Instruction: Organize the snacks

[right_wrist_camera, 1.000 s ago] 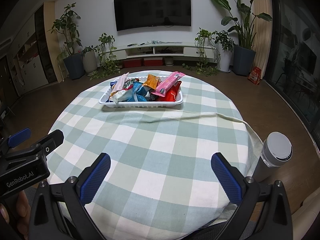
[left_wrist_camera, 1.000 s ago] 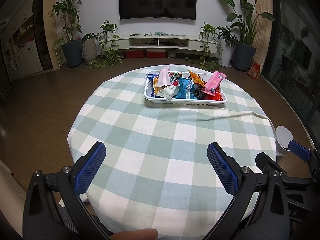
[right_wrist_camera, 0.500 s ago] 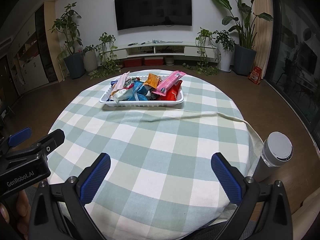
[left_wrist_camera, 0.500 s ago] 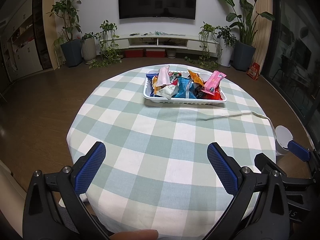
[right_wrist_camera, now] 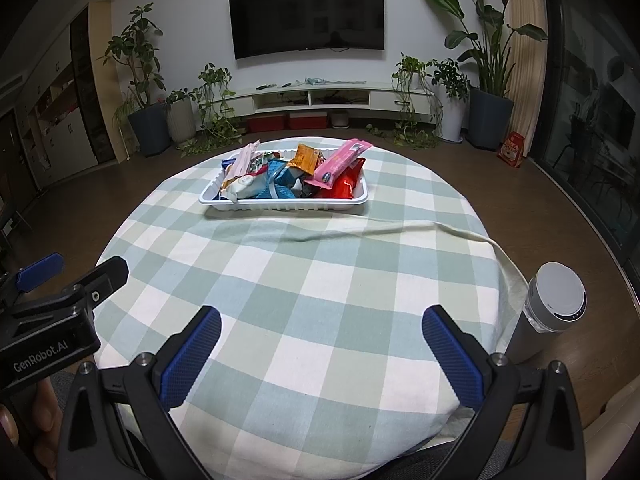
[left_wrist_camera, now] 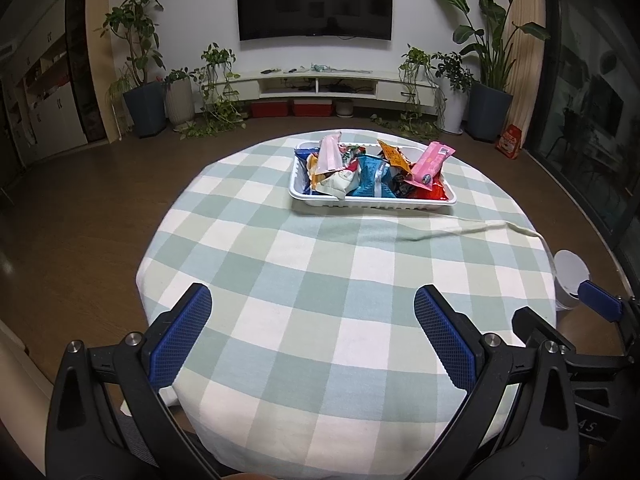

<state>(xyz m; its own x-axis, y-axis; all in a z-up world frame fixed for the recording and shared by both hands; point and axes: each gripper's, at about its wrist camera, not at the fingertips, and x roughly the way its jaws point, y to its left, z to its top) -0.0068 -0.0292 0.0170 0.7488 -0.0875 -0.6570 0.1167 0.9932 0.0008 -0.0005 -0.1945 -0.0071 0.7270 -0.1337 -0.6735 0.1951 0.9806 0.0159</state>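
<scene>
Snacks (left_wrist_camera: pixel 374 174): a heap of packets in pink, orange, blue and red, all inside the tray.
Tray (left_wrist_camera: pixel 372 201): white, shallow, on the far half of the round table, well apart from both grippers.
Table (left_wrist_camera: pixel 304 280): round, covered with a green and white checked cloth; one fold runs across it just in front of the tray.
Left gripper (left_wrist_camera: pixel 312 334): over the near edge, blue pads spread wide, nothing between them.
Right gripper (right_wrist_camera: pixel 322 350): beside the left one, also spread wide and holding nothing.
White cylinder (right_wrist_camera: pixel 554 300): stands just beside the table, on the right.
</scene>
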